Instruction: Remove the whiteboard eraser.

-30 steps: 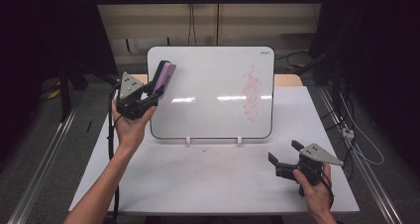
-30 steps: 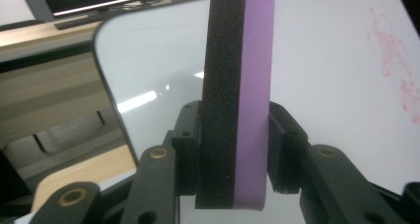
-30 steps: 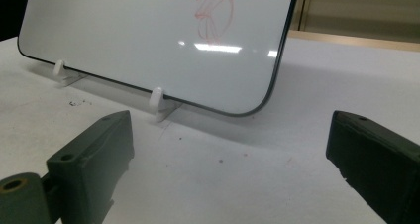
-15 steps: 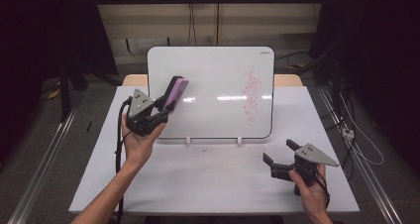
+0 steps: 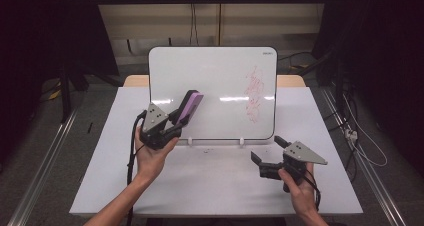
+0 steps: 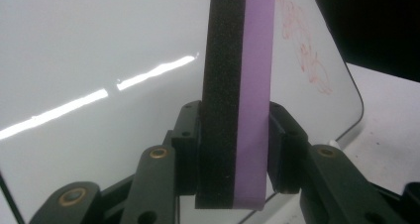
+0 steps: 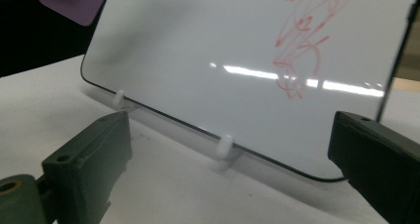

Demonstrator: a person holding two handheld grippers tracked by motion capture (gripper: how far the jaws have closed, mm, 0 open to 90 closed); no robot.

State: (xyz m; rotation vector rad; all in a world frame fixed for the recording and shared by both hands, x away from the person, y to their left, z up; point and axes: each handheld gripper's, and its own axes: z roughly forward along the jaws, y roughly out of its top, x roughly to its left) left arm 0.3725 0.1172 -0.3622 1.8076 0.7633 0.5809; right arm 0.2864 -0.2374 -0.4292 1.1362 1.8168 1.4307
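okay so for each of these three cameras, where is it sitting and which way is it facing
High view: above the person's side, looking forward and down at the whiteboard; both forearms, left gripper, right gripper.
Left gripper view: along jaws clamping the eraser, toward the board.
Right gripper view: low over the table, between open jaws.
All share the red scribble.

Left forearm reaching in from bottom, hand raised, left tool (image 5: 186, 111) tilted up and to the right, jaws clamped tight on both sides of something between them. Right hand low near bottom right, right tool (image 5: 269, 151) held about level, pointing left, jaws standing wide apart, empty.
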